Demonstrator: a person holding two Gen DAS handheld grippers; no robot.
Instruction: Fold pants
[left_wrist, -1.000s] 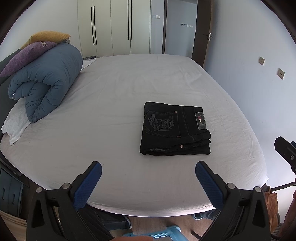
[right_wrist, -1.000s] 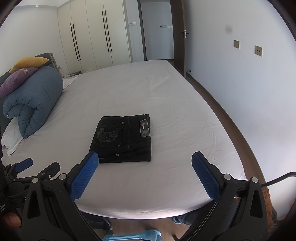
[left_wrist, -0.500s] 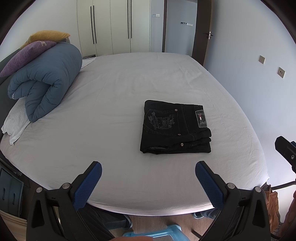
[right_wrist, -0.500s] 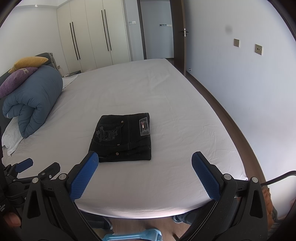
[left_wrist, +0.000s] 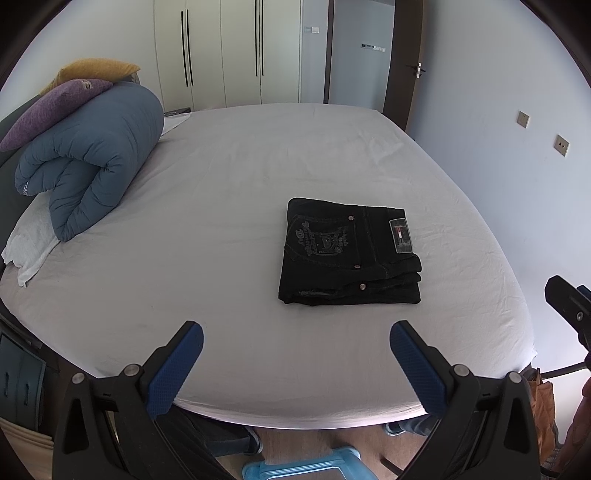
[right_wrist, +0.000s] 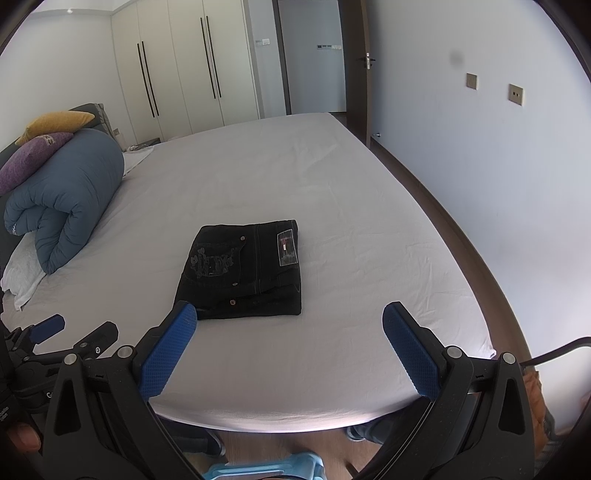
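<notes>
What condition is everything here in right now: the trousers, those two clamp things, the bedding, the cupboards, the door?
black pants: folded into a compact stack, lying flat on the bed, untouched
left hand-held gripper: open, empty, above the bed's near edge
right hand-held gripper: open, empty
blue duvet: rolled up
wardrobe doors: closed
room door: open

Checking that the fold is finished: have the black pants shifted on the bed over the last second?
No. The folded black pants keep their place against the blue duvet roll.
</notes>
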